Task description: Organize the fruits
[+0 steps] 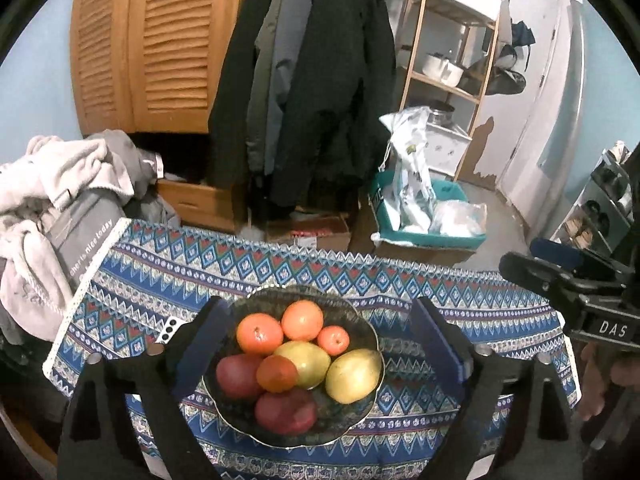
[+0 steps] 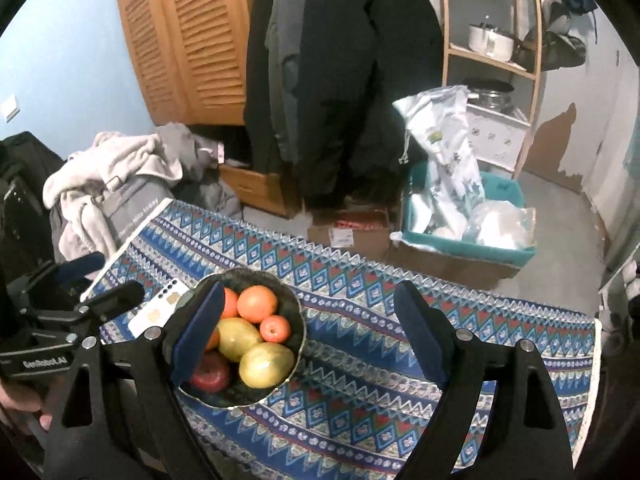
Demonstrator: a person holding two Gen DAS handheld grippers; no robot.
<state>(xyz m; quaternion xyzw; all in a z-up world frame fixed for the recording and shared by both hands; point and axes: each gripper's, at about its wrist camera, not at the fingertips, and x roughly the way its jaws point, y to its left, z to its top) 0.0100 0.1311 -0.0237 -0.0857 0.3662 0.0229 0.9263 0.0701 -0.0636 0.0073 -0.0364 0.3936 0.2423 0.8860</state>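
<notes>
A dark scalloped bowl (image 1: 362, 320) sits on the blue patterned tablecloth (image 1: 440, 300) and holds several fruits: oranges (image 1: 302, 320), two yellow-green mangoes (image 1: 354, 376) and red apples (image 1: 286, 410). My left gripper (image 1: 320, 344) is open and empty, its fingers either side of the bowl, above it. My right gripper (image 2: 308, 320) is open and empty, held to the right of the bowl (image 2: 298, 320); its left finger (image 2: 200, 332) covers part of the fruit. The mangoes (image 2: 266, 364) and an orange (image 2: 257, 303) show there.
A white card (image 2: 154, 312) lies left of the bowl. A heap of clothes (image 1: 52, 184) stands at the table's left end. Beyond the far edge are hanging coats (image 1: 304, 80), a teal box with bags (image 1: 432, 216) and a wooden shelf (image 1: 452, 60).
</notes>
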